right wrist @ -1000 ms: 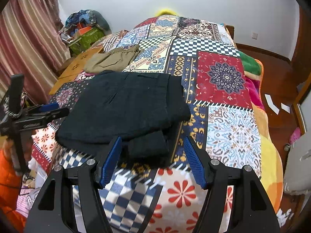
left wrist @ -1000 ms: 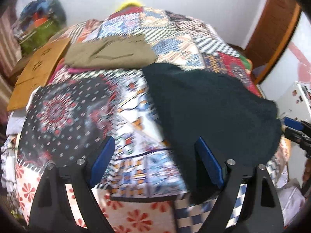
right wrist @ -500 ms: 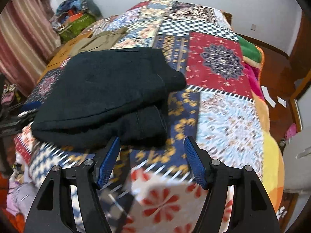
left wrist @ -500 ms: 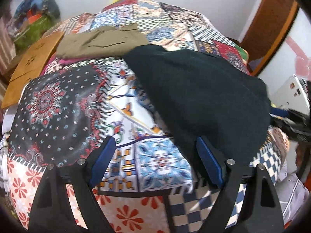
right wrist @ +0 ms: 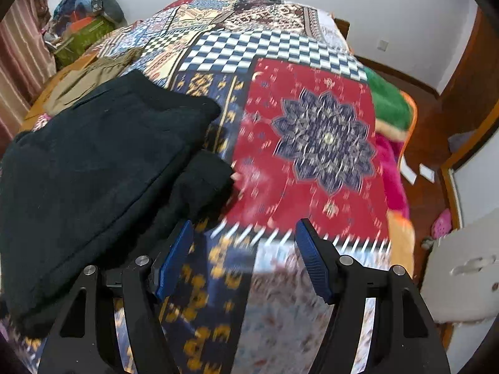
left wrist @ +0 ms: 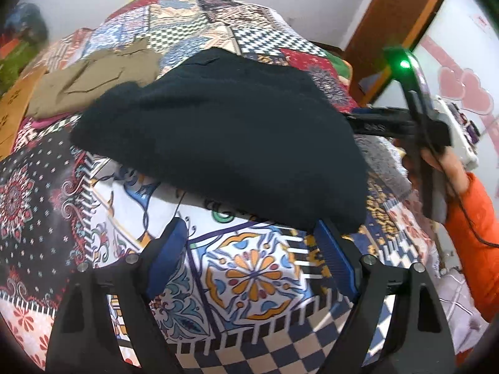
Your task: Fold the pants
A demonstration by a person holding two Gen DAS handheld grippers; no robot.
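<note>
The black pants lie folded in a thick stack on the patchwork bedspread; they also show in the right wrist view at the left. My left gripper is open and empty, just in front of the stack's near edge. My right gripper is open and empty, low over the bedspread, with its left finger beside the stack's right corner. The right gripper's body also shows in the left wrist view, at the far side of the pants.
Folded khaki pants lie further up the bed, also seen in the right wrist view. A wooden board lies at the bed's left edge. Bags and clutter sit at the far left. A wooden door frame stands at the right.
Both grippers have moved forward and lower toward the bed, closer to the black pants. The right gripper has shifted right of the stack. The pants have not moved.
</note>
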